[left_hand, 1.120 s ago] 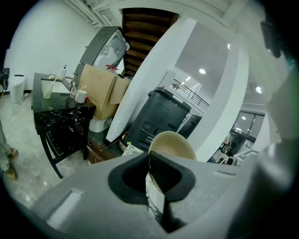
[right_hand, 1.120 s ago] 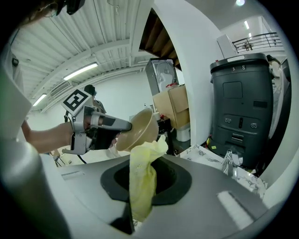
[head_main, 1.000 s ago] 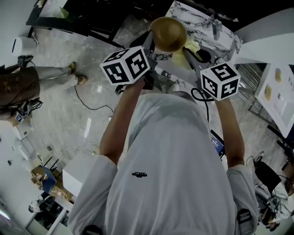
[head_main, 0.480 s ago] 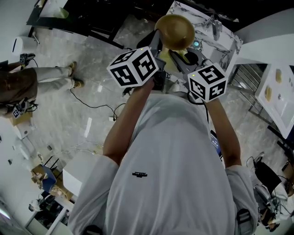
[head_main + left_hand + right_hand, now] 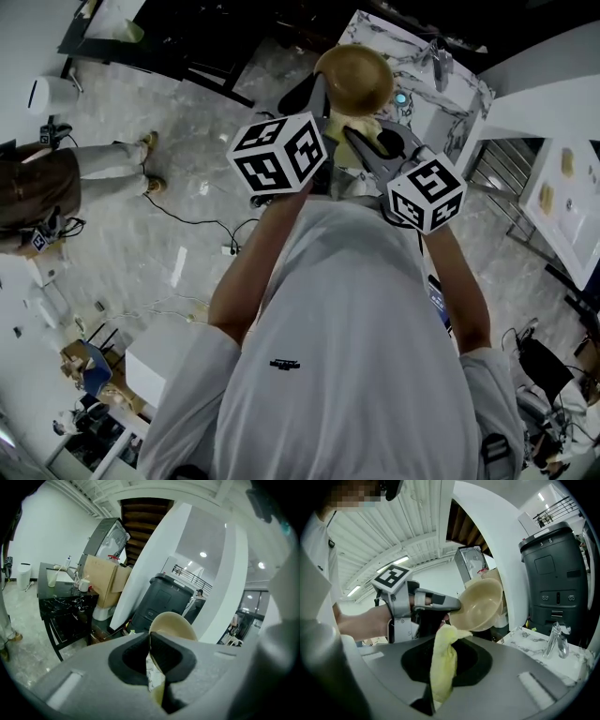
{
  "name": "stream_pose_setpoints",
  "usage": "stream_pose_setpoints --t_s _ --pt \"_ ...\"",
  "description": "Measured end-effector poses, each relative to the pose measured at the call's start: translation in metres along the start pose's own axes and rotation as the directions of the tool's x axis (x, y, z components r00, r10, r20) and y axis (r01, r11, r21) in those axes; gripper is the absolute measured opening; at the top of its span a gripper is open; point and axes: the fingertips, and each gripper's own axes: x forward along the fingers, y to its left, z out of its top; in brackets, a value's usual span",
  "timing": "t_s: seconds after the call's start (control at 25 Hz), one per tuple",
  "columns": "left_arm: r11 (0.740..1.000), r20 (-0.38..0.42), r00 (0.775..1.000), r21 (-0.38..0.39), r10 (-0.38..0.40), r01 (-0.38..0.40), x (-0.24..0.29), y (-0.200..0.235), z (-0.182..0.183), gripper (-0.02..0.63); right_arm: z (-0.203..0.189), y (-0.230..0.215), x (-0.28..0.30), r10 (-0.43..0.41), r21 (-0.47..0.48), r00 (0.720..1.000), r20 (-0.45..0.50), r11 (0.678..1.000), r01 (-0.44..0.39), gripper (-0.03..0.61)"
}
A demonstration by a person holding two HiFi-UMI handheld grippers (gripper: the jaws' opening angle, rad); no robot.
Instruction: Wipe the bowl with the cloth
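A tan bowl is held up in the air in front of the person, above the marble table. My left gripper is shut on the bowl's rim; in the left gripper view the rim runs between the jaws and the bowl rises behind them. My right gripper is shut on a yellow cloth. The cloth's top reaches the lower edge of the bowl, whose inside faces the right gripper. From the head the cloth shows just under the bowl.
A marble-topped table with a tap-like metal piece lies below the bowl. A dark bin stands beyond it. A black table with cups is at the left. Another person stands on the floor at the left.
Both grippers have drawn together: the right one moved left and up toward the bowl, bringing the cloth against its lower edge. The bowl rose slightly and shifted right.
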Motion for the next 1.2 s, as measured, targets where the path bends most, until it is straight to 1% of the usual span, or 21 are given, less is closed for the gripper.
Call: stream_pose_setpoints --t_s 0.08,0.2,0.32,0.36,0.44,0.52,0.6,0.68,0.84,0.92,1.0,1.08,1.12,1.2 --pt "1.000 -0.001 1.000 0.013 0.017 -0.017 -0.002 0.004 -0.002 0.017 -0.002 0.004 -0.010 0.003 0.010 1.000 -0.002 1.000 -0.003 0.043" --pt "0.999 0.002 0.999 0.011 0.036 -0.036 -0.004 0.011 -0.003 0.017 -0.001 0.004 -0.024 -0.004 0.033 1.000 0.008 0.999 0.004 0.043" --pt "0.999 -0.001 0.999 -0.002 0.046 -0.046 -0.004 0.017 -0.005 0.017 0.003 -0.003 -0.037 -0.035 0.048 0.999 0.026 0.998 0.033 0.043" --pt "0.999 -0.003 0.999 -0.005 0.047 -0.047 -0.003 0.017 -0.006 0.017 0.005 -0.006 -0.042 -0.057 0.047 0.998 0.037 0.997 0.055 0.043" --pt "0.999 -0.002 0.999 -0.001 0.049 -0.049 -0.004 0.017 -0.008 0.017 0.009 -0.016 -0.053 -0.127 0.039 0.989 0.072 0.991 0.124 0.044" --pt "0.998 0.000 0.998 0.020 0.056 -0.056 -0.006 0.016 -0.011 0.017 0.015 -0.024 -0.065 -0.210 0.028 0.971 0.116 0.978 0.209 0.044" --pt "0.997 0.003 0.998 0.044 0.060 -0.060 -0.009 0.013 -0.013 0.017 0.024 -0.031 -0.075 -0.279 0.011 0.947 0.160 0.960 0.281 0.044" --pt "0.996 0.013 0.998 0.061 0.062 -0.063 -0.011 0.009 -0.015 0.017 0.037 -0.039 -0.085 -0.337 0.003 0.917 0.212 0.939 0.344 0.044" --pt "0.995 0.042 0.998 0.077 0.056 -0.059 -0.017 -0.004 -0.018 0.017 0.058 -0.053 -0.104 -0.436 0.021 0.853 0.287 0.893 0.450 0.044" --pt "0.995 0.058 0.997 0.083 0.052 -0.057 -0.022 -0.010 -0.017 0.017 0.063 -0.058 -0.113 -0.485 0.031 0.814 0.318 0.864 0.503 0.044" --pt "0.995 0.073 0.996 0.087 0.049 -0.055 -0.025 -0.016 -0.016 0.017 0.064 -0.068 -0.122 -0.540 0.056 0.766 0.350 0.828 0.558 0.044" --pt "0.994 0.080 0.996 0.092 0.045 -0.053 -0.026 -0.021 -0.018 0.017 0.058 -0.078 -0.130 -0.597 0.089 0.716 0.362 0.787 0.611 0.044" --pt "0.994 0.077 0.996 0.092 0.044 -0.051 -0.026 -0.023 -0.021 0.017 0.052 -0.082 -0.133 -0.621 0.104 0.699 0.356 0.769 0.630 0.044" --pt "0.995 0.058 0.998 0.092 0.038 -0.043 -0.025 -0.026 -0.030 0.017 0.040 -0.086 -0.134 -0.648 0.120 0.682 0.339 0.749 0.652 0.044"
